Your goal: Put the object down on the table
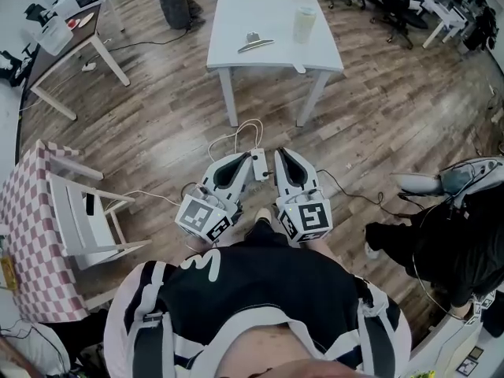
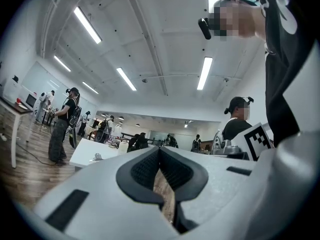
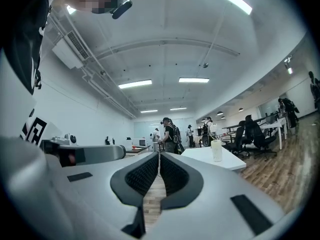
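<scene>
I hold both grippers close to my body, above the wooden floor. In the head view the left gripper [image 1: 252, 159] and the right gripper [image 1: 279, 154] point toward the white table [image 1: 236, 14]. Both are shut with nothing between the pads. On that table lie a small grey object [image 1: 254, 42] and a pale cup [image 1: 304, 22]. The left gripper [image 2: 159, 149] shows its pads meeting, with the table [image 2: 85, 154] and the grey object [image 2: 98, 156] far off at the left. Past the right gripper [image 3: 159, 154], the table [image 3: 205, 156] and the cup [image 3: 216, 150] stand to the right.
A white chair [image 1: 88, 220] stands beside a checkered table [image 1: 24, 235] at my left. A seated person [image 1: 449, 242] is at my right. White cables [image 1: 236, 138] trail on the floor ahead. A desk [image 1: 71, 34] stands far left, office chairs [image 1: 394, 2] far right. Several people stand in the room.
</scene>
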{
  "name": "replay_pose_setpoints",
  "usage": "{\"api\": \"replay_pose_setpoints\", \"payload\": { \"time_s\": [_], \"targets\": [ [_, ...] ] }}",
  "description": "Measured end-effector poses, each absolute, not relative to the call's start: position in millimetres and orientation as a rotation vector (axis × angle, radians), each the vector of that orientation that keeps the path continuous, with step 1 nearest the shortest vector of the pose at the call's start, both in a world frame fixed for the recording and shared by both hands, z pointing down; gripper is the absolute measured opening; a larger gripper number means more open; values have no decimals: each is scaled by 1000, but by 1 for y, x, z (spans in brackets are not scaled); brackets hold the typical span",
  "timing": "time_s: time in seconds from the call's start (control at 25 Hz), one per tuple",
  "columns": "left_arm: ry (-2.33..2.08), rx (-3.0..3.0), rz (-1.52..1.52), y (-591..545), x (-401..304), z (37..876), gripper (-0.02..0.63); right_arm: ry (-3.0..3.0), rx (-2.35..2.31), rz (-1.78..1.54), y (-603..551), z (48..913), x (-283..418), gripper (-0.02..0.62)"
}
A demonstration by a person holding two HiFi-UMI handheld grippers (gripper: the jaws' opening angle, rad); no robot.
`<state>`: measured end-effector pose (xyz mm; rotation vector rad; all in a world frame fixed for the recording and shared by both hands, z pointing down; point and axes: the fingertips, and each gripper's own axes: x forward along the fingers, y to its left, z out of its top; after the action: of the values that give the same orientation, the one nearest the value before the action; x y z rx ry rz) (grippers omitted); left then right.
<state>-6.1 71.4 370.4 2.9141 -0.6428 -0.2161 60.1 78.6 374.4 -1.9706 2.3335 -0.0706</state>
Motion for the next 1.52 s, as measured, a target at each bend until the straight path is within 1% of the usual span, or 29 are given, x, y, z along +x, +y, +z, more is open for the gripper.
{"api": "replay_pose_setpoints", "payload": {
  "time_s": [0.44,0.64,0.84,1.08,1.52],
  "targets": [
    [-610,2923,-252,156,-62,362,5,2300,-2002,-9,166,363,0,25],
    [-591,2925,-247,184,-74,360,5,2279,-2022,-24,198,363,-12,25],
    [-606,2928,-264,190,-85,349,5,2289,-2011,4,201,349,-22,25],
    [-603,2938,-290,203,-84,346,5,2276,-2031,61,214,345,-22,18],
    [-560,2940,-273,223,-78,348,5,2298,-2020,41,227,347,-25,18]
  ]
}}
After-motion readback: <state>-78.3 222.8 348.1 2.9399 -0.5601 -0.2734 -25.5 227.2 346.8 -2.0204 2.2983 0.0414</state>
